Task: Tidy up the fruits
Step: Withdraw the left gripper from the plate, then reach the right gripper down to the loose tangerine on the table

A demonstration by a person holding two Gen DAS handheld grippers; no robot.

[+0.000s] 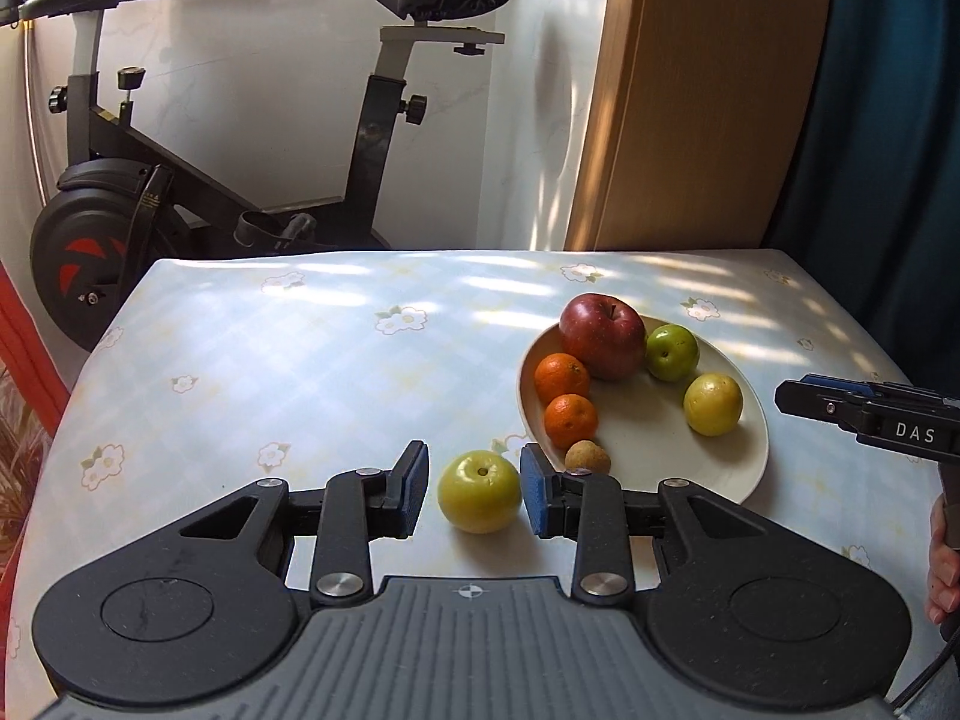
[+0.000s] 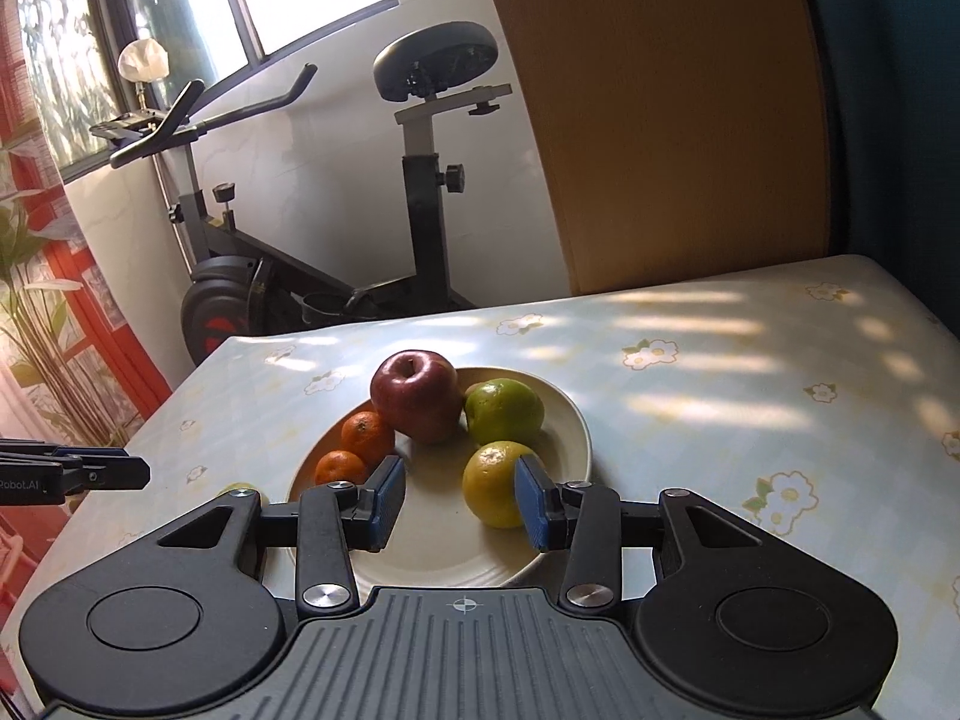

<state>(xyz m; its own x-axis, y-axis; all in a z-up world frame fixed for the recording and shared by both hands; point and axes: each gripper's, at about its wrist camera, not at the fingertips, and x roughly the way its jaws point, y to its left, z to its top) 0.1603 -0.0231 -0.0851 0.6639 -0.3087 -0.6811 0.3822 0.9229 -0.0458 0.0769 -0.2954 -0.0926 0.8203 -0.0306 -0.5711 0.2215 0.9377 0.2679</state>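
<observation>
Lying on the flowered tablecloth (image 1: 252,360) beside the cream oval plate (image 1: 720,492) — one round yellow-green fruit (image 1: 478,491), loose between the left gripper's (image 1: 474,495) parted fingers. Right gripper (image 2: 459,501) spread, empty, over the plate. Risk — an off-centre squeeze rolls the fruit away.

In the right wrist view, the yellow-green fruit (image 2: 493,485) is partly covered by a blue pad (image 2: 531,501), and only a sliver of another fruit (image 2: 235,488) beside the plate (image 2: 576,420) shows. In the left wrist view, the right hand-held gripper (image 1: 792,399) and the hand (image 1: 943,564) are cut by the picture's edge; the small brown fruit (image 1: 587,457) is partly hidden and unidentifiable.
</observation>
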